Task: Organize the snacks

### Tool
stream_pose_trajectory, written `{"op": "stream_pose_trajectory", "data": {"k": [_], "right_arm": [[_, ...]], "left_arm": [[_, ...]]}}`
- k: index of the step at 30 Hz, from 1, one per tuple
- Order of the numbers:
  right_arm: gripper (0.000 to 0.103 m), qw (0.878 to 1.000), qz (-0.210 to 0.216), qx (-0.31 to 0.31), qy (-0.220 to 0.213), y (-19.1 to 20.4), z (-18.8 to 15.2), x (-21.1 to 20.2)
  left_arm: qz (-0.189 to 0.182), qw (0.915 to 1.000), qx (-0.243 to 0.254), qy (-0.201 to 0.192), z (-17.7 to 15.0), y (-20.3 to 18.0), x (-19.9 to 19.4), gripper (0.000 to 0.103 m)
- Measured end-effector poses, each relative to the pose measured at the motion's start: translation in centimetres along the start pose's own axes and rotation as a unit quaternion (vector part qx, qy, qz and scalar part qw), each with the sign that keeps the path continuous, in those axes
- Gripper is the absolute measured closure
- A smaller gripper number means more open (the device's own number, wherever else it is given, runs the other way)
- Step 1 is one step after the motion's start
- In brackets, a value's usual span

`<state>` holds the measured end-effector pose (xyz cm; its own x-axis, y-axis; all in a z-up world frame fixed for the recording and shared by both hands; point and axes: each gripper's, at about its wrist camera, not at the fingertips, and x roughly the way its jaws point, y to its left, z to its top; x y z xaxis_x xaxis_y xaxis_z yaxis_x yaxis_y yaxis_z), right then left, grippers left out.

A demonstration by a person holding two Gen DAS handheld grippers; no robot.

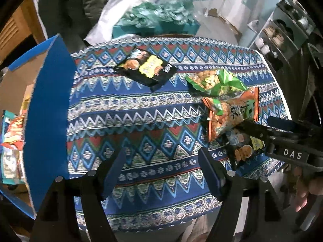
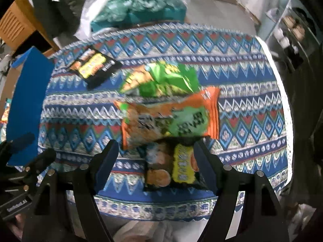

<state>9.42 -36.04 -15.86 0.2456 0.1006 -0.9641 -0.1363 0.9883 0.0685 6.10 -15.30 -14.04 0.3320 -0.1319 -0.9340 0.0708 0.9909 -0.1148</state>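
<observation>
Four snack packs lie on the patterned tablecloth (image 1: 141, 109). A black pack (image 1: 145, 68) lies at the far left, also in the right wrist view (image 2: 93, 66). A green pack (image 1: 214, 80) (image 2: 161, 78) lies mid-table. An orange pack (image 1: 228, 113) (image 2: 171, 117) lies in front of it. A second black pack (image 2: 171, 167) (image 1: 242, 149) lies nearest. My right gripper (image 2: 155, 157) is open, its fingers (image 2: 203, 161) straddling this black pack. My left gripper (image 1: 161, 165) is open and empty over bare cloth.
A blue-flapped cardboard box (image 1: 46, 121) stands at the table's left edge with several snack packs (image 1: 12, 137) inside. Teal bags (image 1: 157, 16) lie beyond the far edge. A shelf (image 1: 282, 32) stands at the right.
</observation>
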Motion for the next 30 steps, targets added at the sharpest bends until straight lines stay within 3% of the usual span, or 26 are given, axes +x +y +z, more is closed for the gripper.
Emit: {"op": "stream_pose_trajectory", "data": {"k": [12, 25, 30], "right_arm": [[0.026, 0.997, -0.020, -0.004, 0.074, -1.7, -1.8, 5.4], [0.017, 0.996, -0.055, -0.019, 0.074, -0.4, -2.8, 8.1], [0.016, 0.996, -0.047, -0.002, 0.082, -0.8, -3.1, 9.1]], "left_arm": [[0.002, 0.9995, 0.004, 0.032, 0.1, -1.4, 3.4, 0.028], [-0.009, 0.9990, 0.001, 0.044, 0.6, -2.0, 5.1, 0.028], [-0.011, 0.9989, -0.002, 0.046, 0.9, -1.9, 5.4, 0.028]]}}
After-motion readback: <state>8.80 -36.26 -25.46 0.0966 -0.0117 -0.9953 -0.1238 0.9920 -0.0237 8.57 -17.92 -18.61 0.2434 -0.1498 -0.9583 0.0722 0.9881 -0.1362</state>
